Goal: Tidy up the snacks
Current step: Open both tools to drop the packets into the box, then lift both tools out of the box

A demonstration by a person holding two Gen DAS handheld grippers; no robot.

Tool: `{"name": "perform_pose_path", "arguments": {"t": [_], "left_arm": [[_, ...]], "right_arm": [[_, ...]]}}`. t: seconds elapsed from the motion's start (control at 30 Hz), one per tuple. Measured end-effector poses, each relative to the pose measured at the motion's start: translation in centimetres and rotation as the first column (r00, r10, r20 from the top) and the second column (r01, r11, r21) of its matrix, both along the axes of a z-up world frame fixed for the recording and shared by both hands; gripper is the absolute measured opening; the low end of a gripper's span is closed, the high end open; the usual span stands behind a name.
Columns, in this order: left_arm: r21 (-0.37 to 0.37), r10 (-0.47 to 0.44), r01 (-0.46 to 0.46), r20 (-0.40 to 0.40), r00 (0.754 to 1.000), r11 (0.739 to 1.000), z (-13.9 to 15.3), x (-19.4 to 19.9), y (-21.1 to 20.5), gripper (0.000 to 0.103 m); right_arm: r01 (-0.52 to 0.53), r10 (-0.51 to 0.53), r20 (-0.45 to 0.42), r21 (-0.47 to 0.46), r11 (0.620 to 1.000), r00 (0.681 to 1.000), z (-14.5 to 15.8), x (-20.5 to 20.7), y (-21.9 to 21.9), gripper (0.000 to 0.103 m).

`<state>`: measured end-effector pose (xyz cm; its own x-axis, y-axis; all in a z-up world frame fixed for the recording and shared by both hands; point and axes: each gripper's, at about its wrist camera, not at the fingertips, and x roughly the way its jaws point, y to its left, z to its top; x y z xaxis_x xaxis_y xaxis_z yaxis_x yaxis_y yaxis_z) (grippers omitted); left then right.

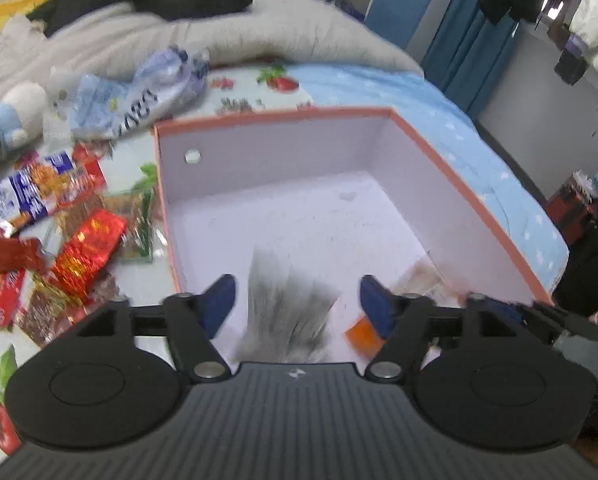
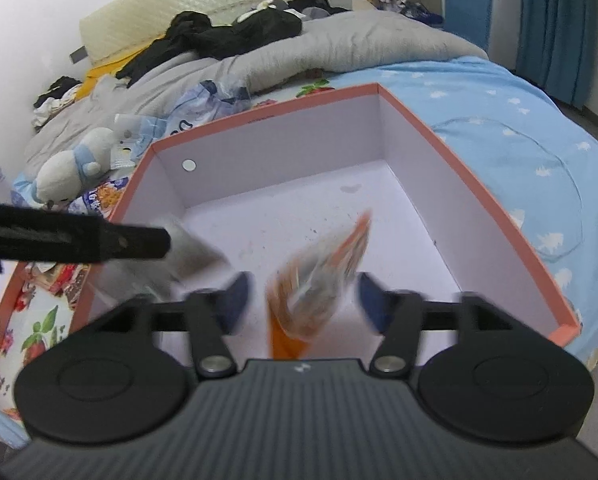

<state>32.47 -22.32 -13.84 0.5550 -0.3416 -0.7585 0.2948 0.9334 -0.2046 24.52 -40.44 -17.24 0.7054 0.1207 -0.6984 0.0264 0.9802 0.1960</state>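
Nearest in each wrist view, a snack packet hangs blurred between spread blue pads. The left hand-held gripper (image 1: 297,304) stands open with a grey foil packet (image 1: 289,312) loose between its jaws, touching neither pad. The right hand-held gripper (image 2: 303,300) is likewise open around an orange-and-clear packet (image 2: 319,276), which looks to be dropping free. Both packets sit low in the frame, over the near end of the box (image 2: 479,184).

These packets look light, thin and crinkly — probably slippery film, with contents that may crush under a hard squeeze. A pinch across a flat sealed edge would likely hold best.

Beyond them, the box is white inside with a salmon-pink rim, its floor otherwise bare. At the left of the left view, a heap of red, blue and silver snack packs (image 1: 59,240) lies on the bed (image 1: 459,128) — still to be sorted. Farther back, upper left, are a plush toy (image 1: 7,124) and a grey duvet (image 1: 259,36).
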Motion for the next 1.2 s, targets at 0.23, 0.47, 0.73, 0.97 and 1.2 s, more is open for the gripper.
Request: {"name": "perform_pose_path", "arguments": {"t": [0.23,0.47,0.73,0.97,1.2], "left_arm": [[-0.023,0.018,-0.017,0.057,0.998,1.000,2.8,-1.8,2.0,0.075],[-0.036,0.011,-0.007,0.118,0.993,0.999,5.9,-6.3,4.6,0.075],[-0.053,0.035,-0.025,0.191,0.981,0.998,8.9,-12.6,8.9,0.075],[-0.057,0.074,-0.062,0.226,0.971,0.996,10.1,-17.3,12.6,0.075],[-0.086,0.112,-0.093,0.243,0.964,0.992,10.5,-21.9,15.1,0.075]], "right_arm": [[-0.008,0.008,0.039,-0.005,1.000,0.999,1.6,-1.9,1.2,0.079],[-0.015,0.016,0.108,-0.011,1.000,0.994,4.6,-5.4,3.2,0.079],[-0.033,0.032,0.184,0.001,0.999,0.982,7.2,-10.2,6.3,0.079],[-0.075,0.072,0.229,0.004,0.997,0.971,8.4,-13.7,8.8,0.079],[-0.134,0.124,0.278,0.016,0.991,0.953,9.3,-16.6,10.8,0.079]]}}
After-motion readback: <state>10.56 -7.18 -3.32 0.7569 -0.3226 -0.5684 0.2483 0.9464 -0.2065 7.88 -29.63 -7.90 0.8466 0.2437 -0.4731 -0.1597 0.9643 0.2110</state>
